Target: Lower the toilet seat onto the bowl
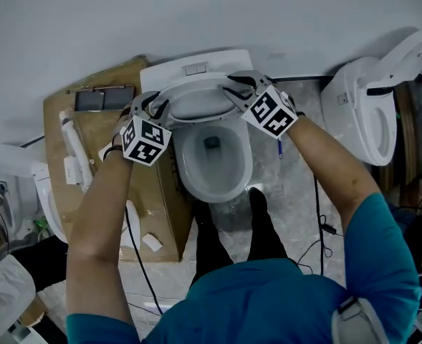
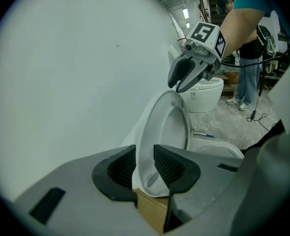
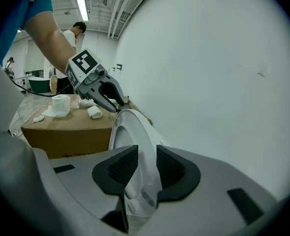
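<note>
The white toilet seat stands tilted partway up over the bowl, in front of the tank. My left gripper is at the seat's left rim and my right gripper at its right rim. In the left gripper view the seat's edge runs between the left gripper's wide-set jaws, and the right gripper shows at the far rim. In the right gripper view the seat likewise passes between the right gripper's spread jaws, with a gap beside one pad; the left gripper is at the seat's far end.
A cardboard box with paper rolls and small items stands left of the toilet. A second toilet stands at the right. Cables lie on the floor. The person's feet are in front of the bowl. The wall is close behind.
</note>
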The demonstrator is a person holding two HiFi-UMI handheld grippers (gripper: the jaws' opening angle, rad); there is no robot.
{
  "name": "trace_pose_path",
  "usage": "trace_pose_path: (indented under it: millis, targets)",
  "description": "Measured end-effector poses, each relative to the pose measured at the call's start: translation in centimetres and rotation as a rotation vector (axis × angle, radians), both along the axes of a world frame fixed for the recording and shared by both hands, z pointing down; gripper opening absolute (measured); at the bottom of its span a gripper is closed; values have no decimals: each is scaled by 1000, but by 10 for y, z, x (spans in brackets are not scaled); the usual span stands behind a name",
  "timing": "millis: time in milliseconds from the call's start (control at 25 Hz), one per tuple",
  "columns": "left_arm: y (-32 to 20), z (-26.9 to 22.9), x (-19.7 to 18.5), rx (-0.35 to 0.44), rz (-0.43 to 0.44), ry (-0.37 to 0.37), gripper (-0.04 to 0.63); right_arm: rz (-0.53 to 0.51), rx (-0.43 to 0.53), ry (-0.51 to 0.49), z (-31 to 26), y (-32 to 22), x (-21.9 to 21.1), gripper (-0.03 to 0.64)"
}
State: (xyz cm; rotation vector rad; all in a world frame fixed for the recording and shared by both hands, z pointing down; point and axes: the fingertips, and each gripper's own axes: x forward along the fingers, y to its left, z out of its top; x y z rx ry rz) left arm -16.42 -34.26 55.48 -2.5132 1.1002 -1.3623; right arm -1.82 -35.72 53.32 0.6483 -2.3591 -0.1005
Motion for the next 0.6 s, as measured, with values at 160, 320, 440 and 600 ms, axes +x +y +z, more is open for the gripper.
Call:
trace_pose_path:
  millis: [160,320,440,600]
  targets:
    - [-2,6,2,-1,24,-16,95,9,4,-5,3,-8,-3,92]
    - [-2,10,2,-7,22,-19,95,18,8,-3,3,-9,-3,92]
    - [-2,11,2,-9,18,-19,95,16,14,-3,3,-8,-2,92]
    - [-1,10,2,-20,38,-32,95,-18,-4,18,8,1,-5,76]
